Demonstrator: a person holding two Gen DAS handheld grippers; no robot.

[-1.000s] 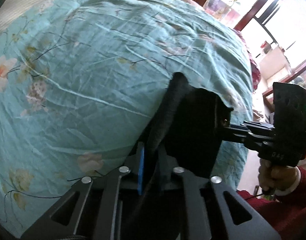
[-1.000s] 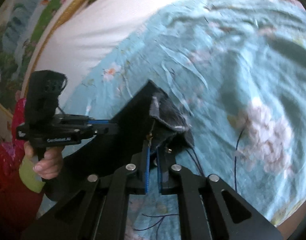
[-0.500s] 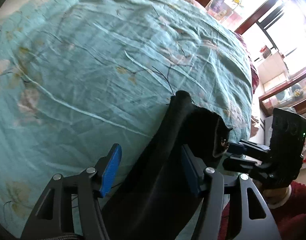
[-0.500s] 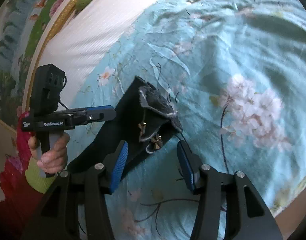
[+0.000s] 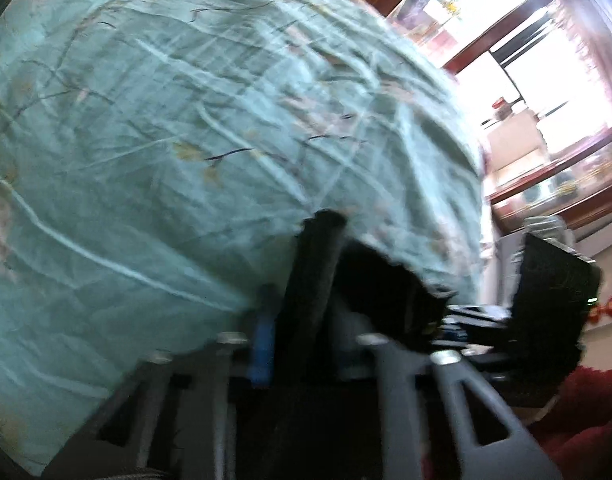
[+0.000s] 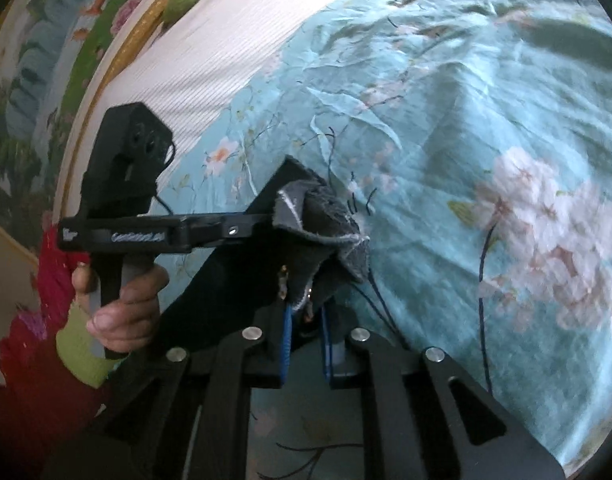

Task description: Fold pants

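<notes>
Between both tongs the black pants (image 6: 234,280) are hanging taut over the bed: right tongs (image 6: 306,320) pinching the waistband corner, left tongs (image 5: 302,320) pinching the other corner, in blur. Advice: keep both grips level and even tension while laying the fold down. Teal floral sheet (image 6: 486,120) is wrinkling beneath; headboard (image 6: 226,40) far left, window (image 5: 546,60) far right.

From my right claw (image 6: 306,332), open bedspread (image 6: 486,128) runs from 12 to 3 o'clock. At 10 o'clock the left claw (image 6: 242,229) and its hand (image 6: 122,304) block the way, with the headboard (image 6: 234,40) behind. The pants (image 6: 234,280) fill the gap between both claws.
</notes>
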